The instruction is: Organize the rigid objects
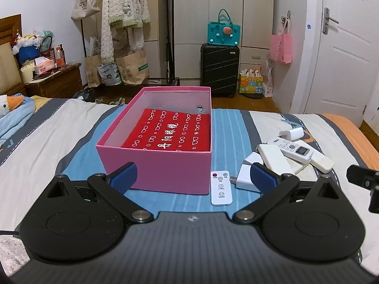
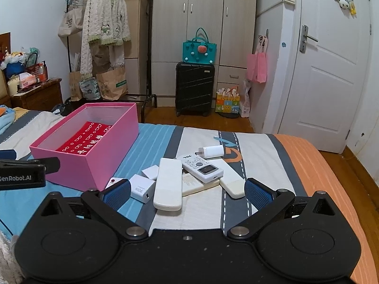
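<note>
Both 2 wrist views sit low over the bed, facing the wardrobe, sharing the pink box.

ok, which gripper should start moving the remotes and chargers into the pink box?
Right, probably. The open right gripper faces the pile, with the long white remote lying between its fingers. The left gripper, also open, faces the pink box; only the small white remote lies near it.

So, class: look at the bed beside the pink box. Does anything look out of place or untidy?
Yes. White remotes and chargers lie jumbled on the bed: the TCL remote rests askew on another remote, and a plain white remote overlaps the heap. The pink box holds only a red item.
</note>
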{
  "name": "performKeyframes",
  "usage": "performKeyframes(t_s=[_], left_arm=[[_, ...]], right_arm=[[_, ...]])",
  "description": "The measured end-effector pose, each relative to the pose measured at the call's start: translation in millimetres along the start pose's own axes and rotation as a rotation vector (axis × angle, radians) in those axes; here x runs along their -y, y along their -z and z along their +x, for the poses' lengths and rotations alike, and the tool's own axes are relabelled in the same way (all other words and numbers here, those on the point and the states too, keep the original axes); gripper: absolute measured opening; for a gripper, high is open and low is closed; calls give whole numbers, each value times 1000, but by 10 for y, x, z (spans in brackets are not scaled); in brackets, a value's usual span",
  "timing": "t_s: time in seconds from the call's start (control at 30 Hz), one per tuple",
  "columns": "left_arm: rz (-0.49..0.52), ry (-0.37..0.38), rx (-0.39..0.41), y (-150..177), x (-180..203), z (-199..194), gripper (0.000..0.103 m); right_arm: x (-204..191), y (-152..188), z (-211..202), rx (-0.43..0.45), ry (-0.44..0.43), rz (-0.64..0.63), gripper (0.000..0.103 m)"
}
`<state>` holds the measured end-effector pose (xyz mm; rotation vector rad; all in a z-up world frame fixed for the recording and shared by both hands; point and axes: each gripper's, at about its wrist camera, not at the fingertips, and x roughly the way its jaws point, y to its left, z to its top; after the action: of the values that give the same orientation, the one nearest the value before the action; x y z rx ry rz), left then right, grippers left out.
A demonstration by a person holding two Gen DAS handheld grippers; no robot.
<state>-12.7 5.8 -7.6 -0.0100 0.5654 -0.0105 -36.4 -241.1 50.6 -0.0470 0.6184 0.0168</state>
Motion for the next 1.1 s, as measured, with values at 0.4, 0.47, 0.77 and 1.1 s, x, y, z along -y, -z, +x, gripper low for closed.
performKeyframes(t_s=[0.4,0.47,0.77,1.1], left_arm=[[2,-13,-13,35,-26,12,103],[5,-18,-25,42,-39,33,103],[-85,118,-100,-147,-333,-15,103],[1,124,-268,-963,-846,114,102]], right_arm=[[9,9,-21,-6,-18,4,103],[10,6,-12,-14,-30,6,103],[-67,-246,-61,230,34,-296,103],[-13,-723,170,134,-172,-271,101]])
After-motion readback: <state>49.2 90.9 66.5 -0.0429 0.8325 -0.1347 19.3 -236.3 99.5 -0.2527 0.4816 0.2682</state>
